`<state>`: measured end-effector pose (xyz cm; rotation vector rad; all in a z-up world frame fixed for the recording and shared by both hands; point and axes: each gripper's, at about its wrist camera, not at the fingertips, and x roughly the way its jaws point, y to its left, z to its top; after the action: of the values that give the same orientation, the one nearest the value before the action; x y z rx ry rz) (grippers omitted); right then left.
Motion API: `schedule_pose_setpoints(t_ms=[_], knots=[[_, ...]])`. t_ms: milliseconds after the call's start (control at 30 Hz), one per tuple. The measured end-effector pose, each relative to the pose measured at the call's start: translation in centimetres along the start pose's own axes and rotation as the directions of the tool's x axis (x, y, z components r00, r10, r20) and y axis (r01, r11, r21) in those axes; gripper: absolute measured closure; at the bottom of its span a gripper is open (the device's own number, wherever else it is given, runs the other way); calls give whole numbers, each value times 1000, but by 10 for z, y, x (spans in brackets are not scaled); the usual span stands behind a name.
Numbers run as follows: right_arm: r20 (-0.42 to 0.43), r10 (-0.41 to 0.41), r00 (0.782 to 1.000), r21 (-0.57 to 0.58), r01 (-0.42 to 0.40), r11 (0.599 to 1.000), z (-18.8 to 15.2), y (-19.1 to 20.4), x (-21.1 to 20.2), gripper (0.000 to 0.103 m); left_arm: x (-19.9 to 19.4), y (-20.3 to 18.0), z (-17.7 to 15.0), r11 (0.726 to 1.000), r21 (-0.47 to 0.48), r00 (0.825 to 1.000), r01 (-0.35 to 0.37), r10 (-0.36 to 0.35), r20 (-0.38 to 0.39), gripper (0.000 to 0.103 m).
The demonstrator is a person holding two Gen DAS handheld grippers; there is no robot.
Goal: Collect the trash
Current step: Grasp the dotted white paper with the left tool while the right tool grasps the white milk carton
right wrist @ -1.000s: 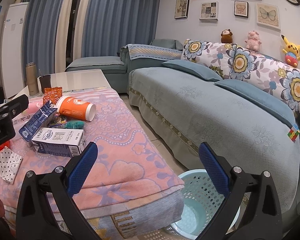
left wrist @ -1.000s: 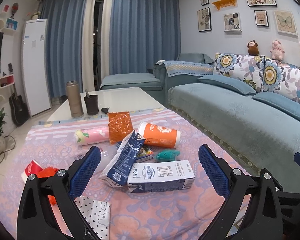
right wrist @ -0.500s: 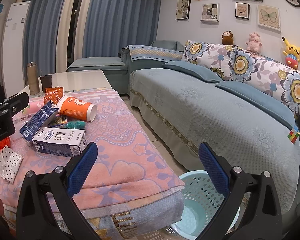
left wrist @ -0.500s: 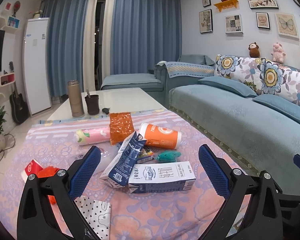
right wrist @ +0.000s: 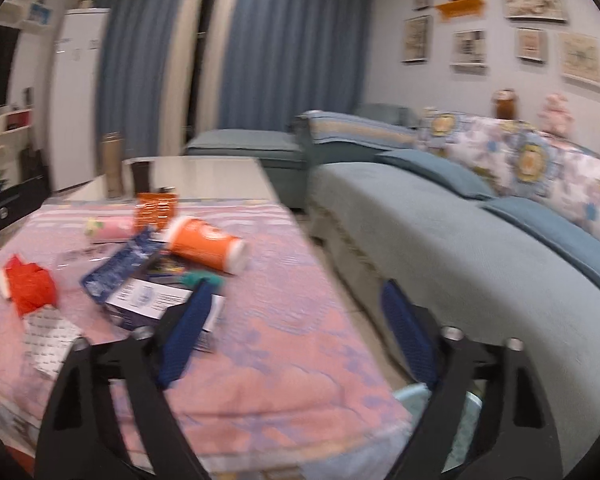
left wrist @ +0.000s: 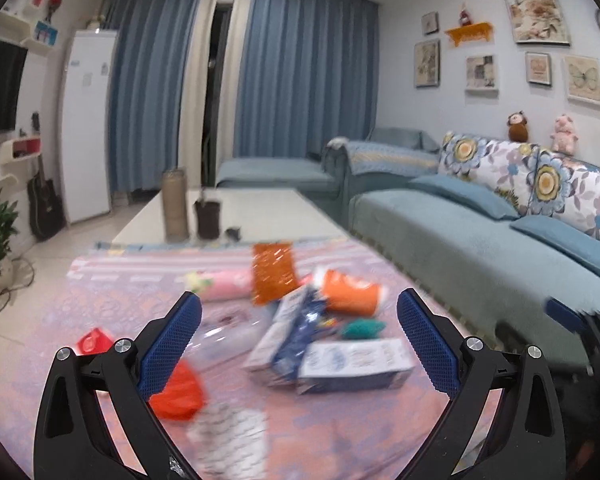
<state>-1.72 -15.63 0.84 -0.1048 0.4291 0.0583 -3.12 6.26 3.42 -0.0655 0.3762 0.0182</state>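
Both views are motion-blurred; no label or print is legible. Left gripper [left wrist: 299,332]: blue-padded jaws wide apart, empty, above the pink floral cloth-covered table [left wrist: 340,432]. Right gripper [right wrist: 296,328]: jaws have just been closing, nothing between them. Trash lies heaped mid-table: white-and-blue rectangular carton [left wrist: 356,364], orange paper cup [right wrist: 204,246], crumpled red wrapper [right wrist: 32,286].

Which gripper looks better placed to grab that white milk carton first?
Probably the left. The left gripper faces the white milk carton head-on, jaws wide around it. The right gripper, whose jaws have just been closing on nothing, sees it off to one side.
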Motion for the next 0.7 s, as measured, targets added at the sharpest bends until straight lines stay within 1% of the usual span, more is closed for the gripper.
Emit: schedule_pose_setpoints(t_ms=[33, 67, 100, 133, 200, 233, 267, 300, 367, 433, 467, 500, 533, 567, 600, 633, 667, 700], knots=[[-24, 52, 998, -13, -53, 999, 4, 6, 11, 35, 2, 12, -2, 1000, -19, 999, 6, -7, -34, 8], [-38, 88, 995, -15, -89, 996, 5, 9, 17, 35, 5, 23, -5, 999, -40, 998, 15, -17, -66, 8], [-62, 146, 987, -16, -147, 989, 6, 14, 28, 35, 9, 36, -11, 998, -64, 993, 21, -28, -115, 8], [-86, 181, 980, -18, -184, 983, 6, 19, 39, 35, 12, 45, -18, 997, -78, 988, 20, -31, -149, 8], [-124, 204, 971, -25, -208, 978, 4, 26, 58, 35, 24, 59, -34, 996, -92, 973, 15, -36, -228, 8], [-150, 220, 964, -22, -226, 974, 3, 29, 68, 35, 32, 61, -43, 994, -102, 959, 33, -60, -276, 8], [-194, 246, 950, -13, -254, 967, 2, 33, 85, 35, 41, 63, -49, 992, -113, 945, 55, -88, -314, 8], [-214, 254, 943, -10, -262, 965, 1, 36, 94, 35, 49, 62, -56, 991, -121, 935, 59, -97, -341, 8], [-256, 282, 924, -8, -294, 956, -1, 45, 113, 35, 66, 59, -64, 991, -127, 917, 43, -89, -388, 9], [-282, 298, 912, -1, -311, 951, -2, 50, 127, 35, 88, 55, -75, 993, -119, 885, 26, -79, -460, 17], [-293, 304, 906, 7, -316, 949, -2, 53, 135, 35, 98, 53, -80, 994, -106, 865, 2, -55, -499, 20], [-307, 321, 896, 19, -331, 943, -2, 55, 141, 35, 102, 57, -84, 994, -107, 860, -4, -51, -507, 23], [-319, 334, 887, 26, -344, 938, -3, 55, 145, 35, 104, 61, -88, 993, -119, 857, -4, -58, -511, 23], [-338, 353, 873, 29, -365, 931, -4, 59, 150, 35, 107, 63, -91, 991, -134, 854, -4, -66, -516, 24], [-355, 364, 861, 22, -382, 924, -7, 64, 154, 35, 108, 66, -93, 988, -151, 851, 1, -80, -519, 29], [-365, 373, 853, 18, -394, 919, -8, 65, 153, 34, 108, 66, -94, 989, -151, 854, 2, -80, -514, 33], [-361, 376, 853, 5, -401, 916, -11, 67, 150, 34, 108, 66, -94, 989, -145, 856, 4, -79, -510, 36], [-354, 377, 856, -6, -405, 914, -12, 68, 147, 35, 108, 66, -94, 990, -140, 856, 9, -80, -512, 44]])
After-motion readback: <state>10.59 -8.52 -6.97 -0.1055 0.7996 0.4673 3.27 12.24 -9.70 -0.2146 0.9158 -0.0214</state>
